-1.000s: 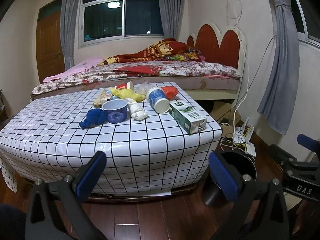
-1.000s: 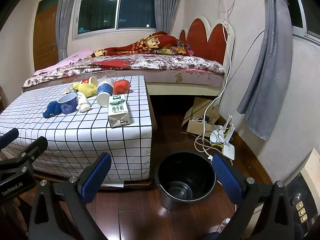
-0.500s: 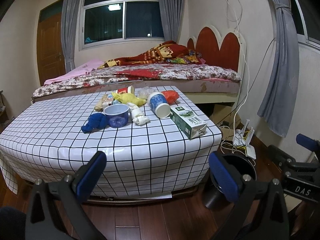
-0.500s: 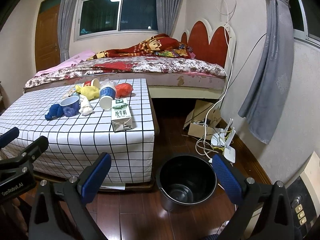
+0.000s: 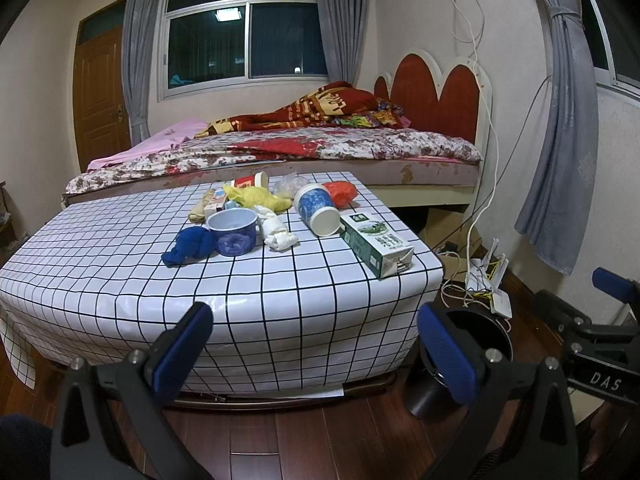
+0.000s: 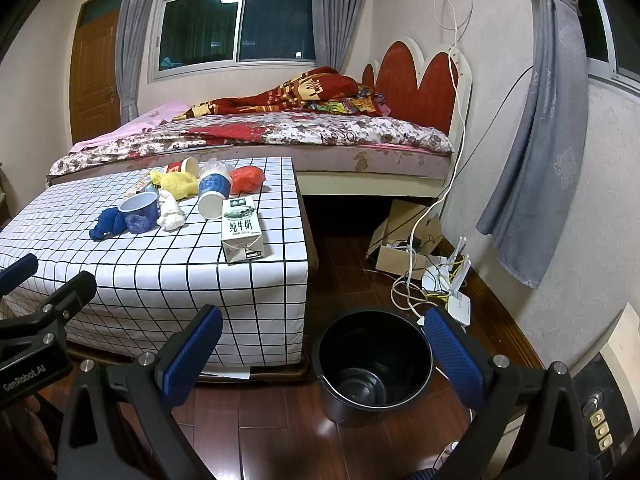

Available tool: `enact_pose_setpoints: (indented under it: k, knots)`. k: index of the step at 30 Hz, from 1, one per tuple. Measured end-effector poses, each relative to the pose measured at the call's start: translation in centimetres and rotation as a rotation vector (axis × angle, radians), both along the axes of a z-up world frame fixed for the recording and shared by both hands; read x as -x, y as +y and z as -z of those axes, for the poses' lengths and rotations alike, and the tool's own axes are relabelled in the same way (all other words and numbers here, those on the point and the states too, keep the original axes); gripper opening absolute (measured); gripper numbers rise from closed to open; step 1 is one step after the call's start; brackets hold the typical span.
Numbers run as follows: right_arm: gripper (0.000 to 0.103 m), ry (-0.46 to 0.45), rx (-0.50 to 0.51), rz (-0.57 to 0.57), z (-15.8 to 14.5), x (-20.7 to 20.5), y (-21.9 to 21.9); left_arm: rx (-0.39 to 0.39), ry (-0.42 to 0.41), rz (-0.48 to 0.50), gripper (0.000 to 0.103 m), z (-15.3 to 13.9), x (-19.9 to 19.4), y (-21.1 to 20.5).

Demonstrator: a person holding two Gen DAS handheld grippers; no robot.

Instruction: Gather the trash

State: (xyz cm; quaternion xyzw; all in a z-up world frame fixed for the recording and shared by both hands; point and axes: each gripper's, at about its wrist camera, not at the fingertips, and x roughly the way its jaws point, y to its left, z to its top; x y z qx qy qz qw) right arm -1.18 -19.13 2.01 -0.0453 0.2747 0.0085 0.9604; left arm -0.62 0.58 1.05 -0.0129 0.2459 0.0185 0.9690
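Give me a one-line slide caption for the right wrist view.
Open right gripper above black bin, milk carton and other trash waiting on checked table.

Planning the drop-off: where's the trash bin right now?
The black bin stands on the wood floor just right of the checkered table, low centre in the right wrist view, near the white cables.

Home bedroom: bed (image 5: pixel 280 152), curtains (image 6: pixel 536 128).

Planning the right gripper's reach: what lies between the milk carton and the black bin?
Only the table's checkered cloth edge and bare wood floor, per the right wrist view; milk carton, black bin.
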Motion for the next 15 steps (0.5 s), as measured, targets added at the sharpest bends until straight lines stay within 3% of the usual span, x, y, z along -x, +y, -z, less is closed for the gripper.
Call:
enact_pose_setpoints:
  k: [15]
  knots:
    - [0.102, 0.000, -0.005, 0.002, 0.02, -0.16, -0.10, -0.003, 0.003, -0.001, 0.102, 0.02, -0.05, -0.02]
